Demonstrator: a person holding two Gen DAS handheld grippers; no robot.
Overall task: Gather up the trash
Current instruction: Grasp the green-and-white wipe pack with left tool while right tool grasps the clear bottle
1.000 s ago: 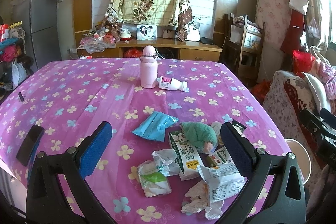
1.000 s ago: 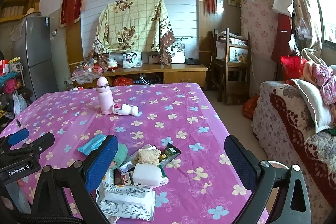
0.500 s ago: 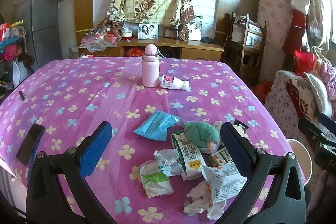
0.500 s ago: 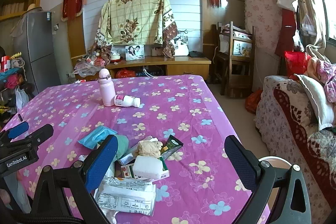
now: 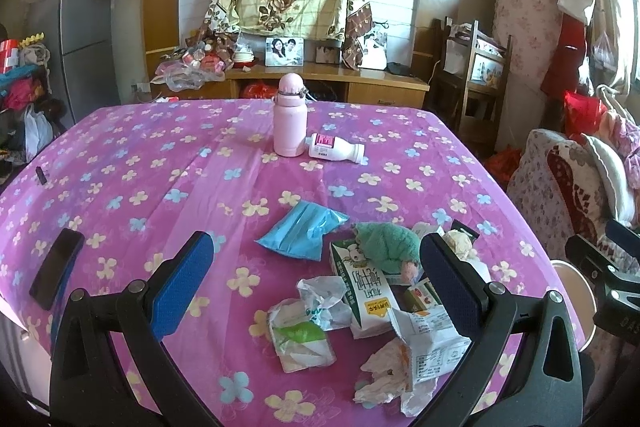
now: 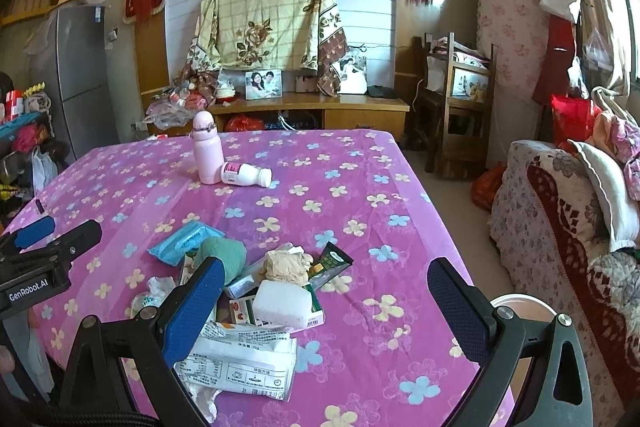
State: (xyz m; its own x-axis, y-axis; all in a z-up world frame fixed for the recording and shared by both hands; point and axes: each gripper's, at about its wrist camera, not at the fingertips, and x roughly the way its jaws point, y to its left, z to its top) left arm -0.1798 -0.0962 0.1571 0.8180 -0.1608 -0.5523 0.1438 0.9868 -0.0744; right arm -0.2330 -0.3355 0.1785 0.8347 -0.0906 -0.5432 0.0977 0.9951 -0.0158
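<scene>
A heap of trash lies near the table's front right: a milk carton (image 5: pixel 362 291), crumpled plastic wrappers (image 5: pixel 304 331), a printed paper bag (image 5: pixel 428 343) (image 6: pixel 240 359), a white block (image 6: pixel 284 303), a crumpled tan paper (image 6: pixel 288 263), a dark green sachet (image 6: pixel 330 263), a blue tissue pack (image 5: pixel 302 233) (image 6: pixel 184 241) and a green plush (image 5: pixel 384 245) (image 6: pixel 226 257). My left gripper (image 5: pixel 316 287) is open and empty, just above the heap. My right gripper (image 6: pixel 324 307) is open and empty over the heap's right side.
A pink flask (image 5: pixel 290 121) (image 6: pixel 207 147) stands mid-table with a white bottle (image 5: pixel 336 151) (image 6: pixel 246 175) lying beside it. A black phone (image 5: pixel 56 275) lies at the left edge. A round white bin (image 6: pixel 520 307) sits on the floor at the right, by a sofa (image 6: pixel 568 227).
Both grippers have shifted slightly forward and up over the table; the trash sits a little lower in both views. Nothing was taken hold of.
</scene>
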